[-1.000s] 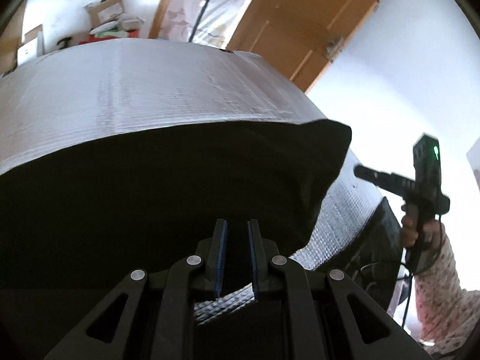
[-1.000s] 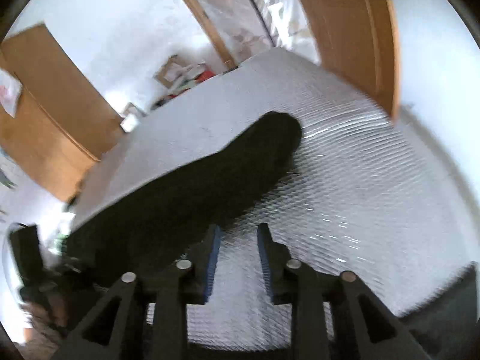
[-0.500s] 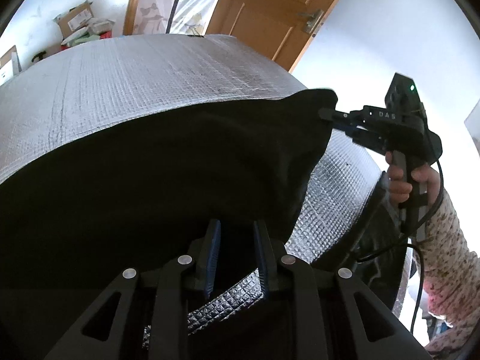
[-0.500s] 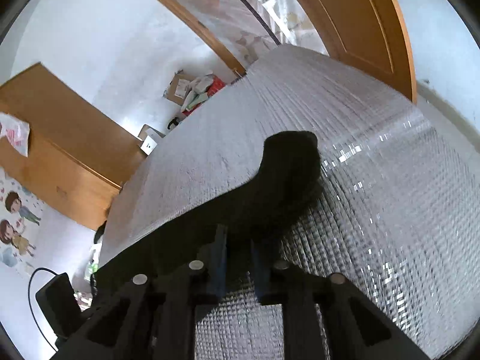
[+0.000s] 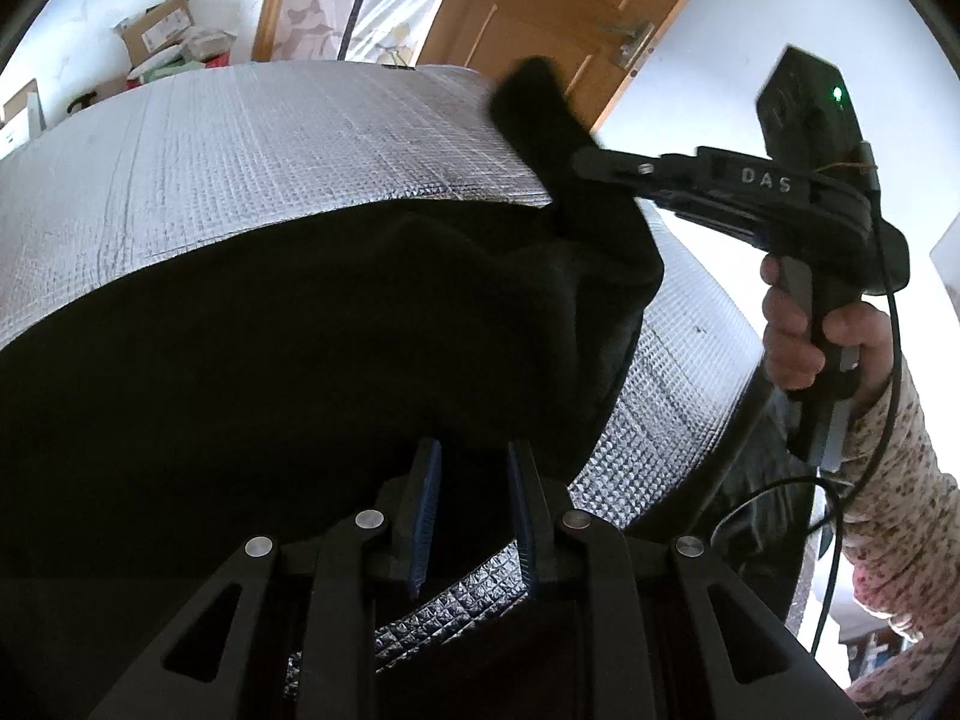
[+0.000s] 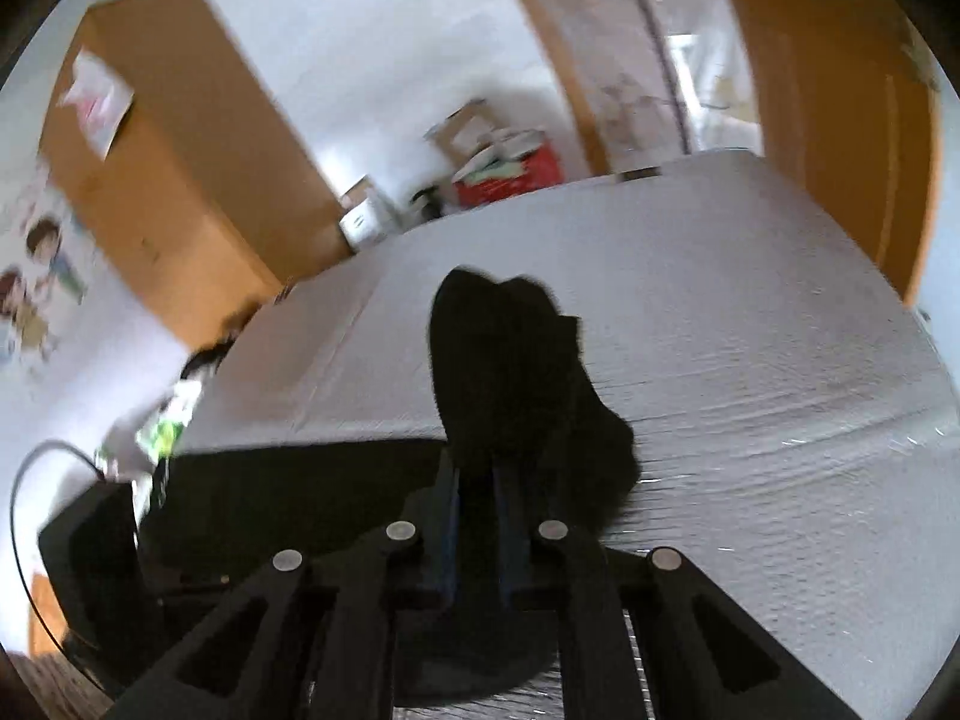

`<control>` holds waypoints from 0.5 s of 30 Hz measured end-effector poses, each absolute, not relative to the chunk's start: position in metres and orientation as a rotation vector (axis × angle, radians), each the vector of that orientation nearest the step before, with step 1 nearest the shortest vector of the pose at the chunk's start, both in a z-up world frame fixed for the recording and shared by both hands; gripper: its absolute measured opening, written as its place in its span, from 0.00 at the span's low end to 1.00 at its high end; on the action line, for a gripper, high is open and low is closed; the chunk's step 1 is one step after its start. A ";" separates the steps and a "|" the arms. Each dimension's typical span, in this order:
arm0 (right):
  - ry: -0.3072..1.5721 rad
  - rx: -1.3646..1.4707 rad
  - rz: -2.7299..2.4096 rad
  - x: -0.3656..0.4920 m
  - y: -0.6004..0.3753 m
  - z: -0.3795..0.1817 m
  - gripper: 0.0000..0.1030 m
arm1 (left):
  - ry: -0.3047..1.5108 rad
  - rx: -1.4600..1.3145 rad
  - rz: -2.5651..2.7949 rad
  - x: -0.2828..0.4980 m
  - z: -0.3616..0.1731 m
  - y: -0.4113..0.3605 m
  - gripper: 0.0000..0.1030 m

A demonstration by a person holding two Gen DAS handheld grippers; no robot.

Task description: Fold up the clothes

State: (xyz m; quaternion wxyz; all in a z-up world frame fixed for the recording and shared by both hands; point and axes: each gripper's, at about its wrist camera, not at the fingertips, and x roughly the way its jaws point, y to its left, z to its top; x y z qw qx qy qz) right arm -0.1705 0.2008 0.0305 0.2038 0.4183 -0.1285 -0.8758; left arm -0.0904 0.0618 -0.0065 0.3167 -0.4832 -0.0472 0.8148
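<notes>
A black garment lies spread on a silver quilted table cover. My left gripper is shut on the garment's near edge, the cloth between its blue pads. My right gripper is shut on the garment's far right corner and holds it lifted off the cover. In the left wrist view the right gripper shows at the right, with the raised corner sticking up from its tip.
A wooden door stands behind the table on the right. Cardboard boxes and a red box sit on the floor beyond the far edge. A wooden cabinet stands at the left. A cable hangs from the right gripper's handle.
My right gripper closed on the garment's far right corner and has lifted it up off the cover. My left gripper has stayed shut on the near edge.
</notes>
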 end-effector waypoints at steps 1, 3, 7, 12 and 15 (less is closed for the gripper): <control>-0.348 1.179 -2.421 -0.171 0.195 0.028 0.11 | -0.130 -1.273 2.143 -0.091 -0.006 0.061 0.22; -0.334 1.209 -2.371 -0.170 0.186 0.023 0.14 | -0.144 -1.275 2.139 -0.093 -0.006 0.059 0.22; -0.266 1.220 -2.339 -0.159 0.180 0.027 0.15 | -0.159 -1.271 2.131 -0.093 -0.007 0.055 0.22; -0.325 1.093 -2.427 -0.152 0.207 0.051 0.17 | -0.171 -1.267 2.126 -0.094 -0.008 0.051 0.22; -0.431 1.154 -2.460 -0.159 0.229 0.042 0.25 | -0.178 -1.265 2.125 -0.092 -0.009 0.055 0.22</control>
